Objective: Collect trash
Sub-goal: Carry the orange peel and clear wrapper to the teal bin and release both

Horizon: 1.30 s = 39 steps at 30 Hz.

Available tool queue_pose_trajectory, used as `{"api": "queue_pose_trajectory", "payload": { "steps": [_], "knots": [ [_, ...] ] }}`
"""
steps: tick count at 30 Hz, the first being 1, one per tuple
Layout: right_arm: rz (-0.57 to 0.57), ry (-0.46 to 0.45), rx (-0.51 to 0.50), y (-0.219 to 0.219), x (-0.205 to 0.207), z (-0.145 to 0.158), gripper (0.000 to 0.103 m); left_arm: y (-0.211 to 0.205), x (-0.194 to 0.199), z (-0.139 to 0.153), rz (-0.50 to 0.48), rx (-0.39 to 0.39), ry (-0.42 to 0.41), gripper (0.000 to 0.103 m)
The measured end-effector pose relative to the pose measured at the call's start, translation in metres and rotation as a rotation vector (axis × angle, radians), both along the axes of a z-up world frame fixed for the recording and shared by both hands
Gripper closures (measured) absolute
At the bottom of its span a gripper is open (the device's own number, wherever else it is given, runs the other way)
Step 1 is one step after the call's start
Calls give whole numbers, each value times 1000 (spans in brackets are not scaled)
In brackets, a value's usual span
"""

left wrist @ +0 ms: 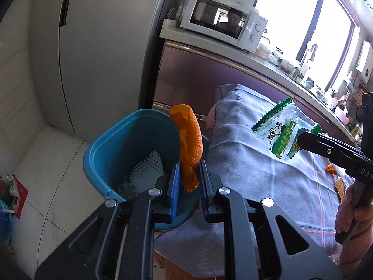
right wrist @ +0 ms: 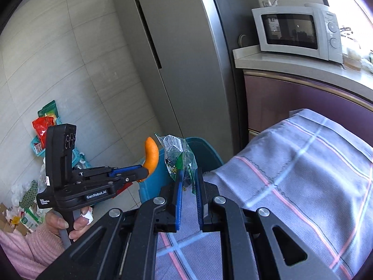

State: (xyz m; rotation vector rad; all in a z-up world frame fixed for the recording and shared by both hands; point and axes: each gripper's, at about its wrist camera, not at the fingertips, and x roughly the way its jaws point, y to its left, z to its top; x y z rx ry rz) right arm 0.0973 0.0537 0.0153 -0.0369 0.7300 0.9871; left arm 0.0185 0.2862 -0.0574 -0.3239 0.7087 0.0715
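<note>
Two light scraps: left tool (left wrist: 188, 175) pinches the curled orange peel (left wrist: 190, 147) low; right tool (right wrist: 187, 179) clamps the crinkly, probably slippery wrapper (right wrist: 179, 158).

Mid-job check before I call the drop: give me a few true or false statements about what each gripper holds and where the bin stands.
1. The left gripper is shut on the orange peel. True.
2. The right gripper is empty. False: it grips a clear snack wrapper with green print.
3. The blue bin already holds white foam netting. True.
4. The bin stands on the checked tablecloth. False: it stands beside the table's edge, lower than the cloth.
5. The microwave door is open. False: it is closed.
</note>
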Motion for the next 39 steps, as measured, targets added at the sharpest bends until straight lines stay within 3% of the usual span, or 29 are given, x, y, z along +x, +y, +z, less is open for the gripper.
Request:
{"api": "queue_pose_trajectory", "payload": {
  "steps": [16,29,39],
  "knots": [
    [70,44,-70,69,14,-19,94,23,20,-26,73,-16,59,87],
    [47,92,-135,104,32,-48,92,29,47,-47,104,-36,106,84],
    [8,130,-144,106,43,-62,83,33,53,-57,127,-67,113,84]
  ]
}}
